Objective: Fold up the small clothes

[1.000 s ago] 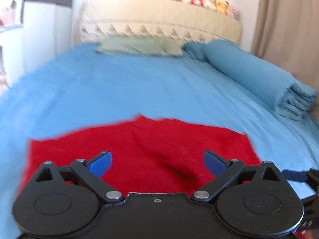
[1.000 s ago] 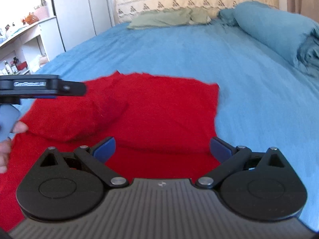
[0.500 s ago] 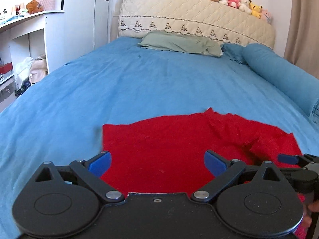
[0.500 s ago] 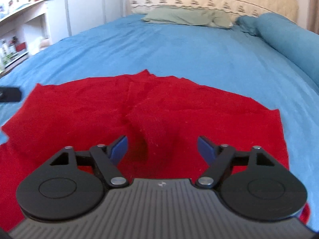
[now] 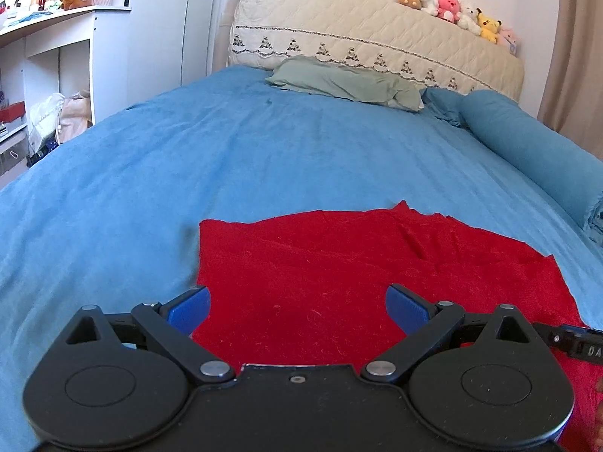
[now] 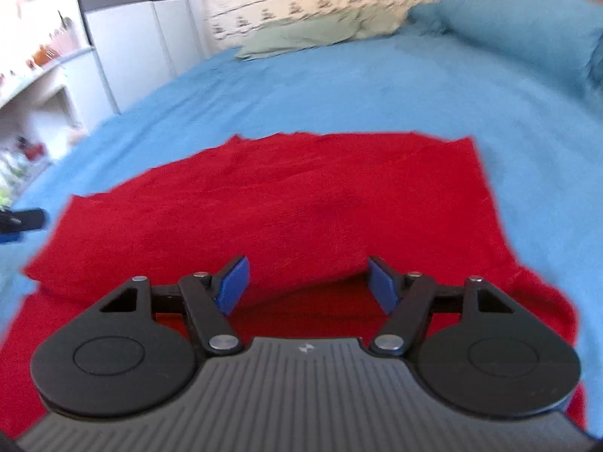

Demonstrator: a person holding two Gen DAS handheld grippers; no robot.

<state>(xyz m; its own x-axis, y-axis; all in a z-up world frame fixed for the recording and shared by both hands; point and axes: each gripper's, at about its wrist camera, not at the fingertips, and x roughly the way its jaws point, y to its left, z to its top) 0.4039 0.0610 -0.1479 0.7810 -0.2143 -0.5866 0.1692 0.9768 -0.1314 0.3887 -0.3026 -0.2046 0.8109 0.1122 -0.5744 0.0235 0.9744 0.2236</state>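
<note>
- Left gripper (image 5: 297, 307): jaws spread wide, nothing between the blue pads (image 5: 188, 309); red garment (image 5: 361, 275) lies flat on the blue bedspread (image 5: 226, 158) right under and ahead of it, left pad near the cloth's left edge.
- Right gripper (image 6: 308, 283): jaws apart, holding nothing; pads sit just above a raised fold of the garment (image 6: 286, 203).
- Near hem hidden behind both gripper bodies; right wrist view blurred, contact w/ cloth can't be told.
- Cloth: bright red, fuzzy, roughly rectangular, creased near far edge.
- Green pillow (image 5: 343, 83) and plush toys (image 5: 456, 11) at the headboard, well apart.
</note>
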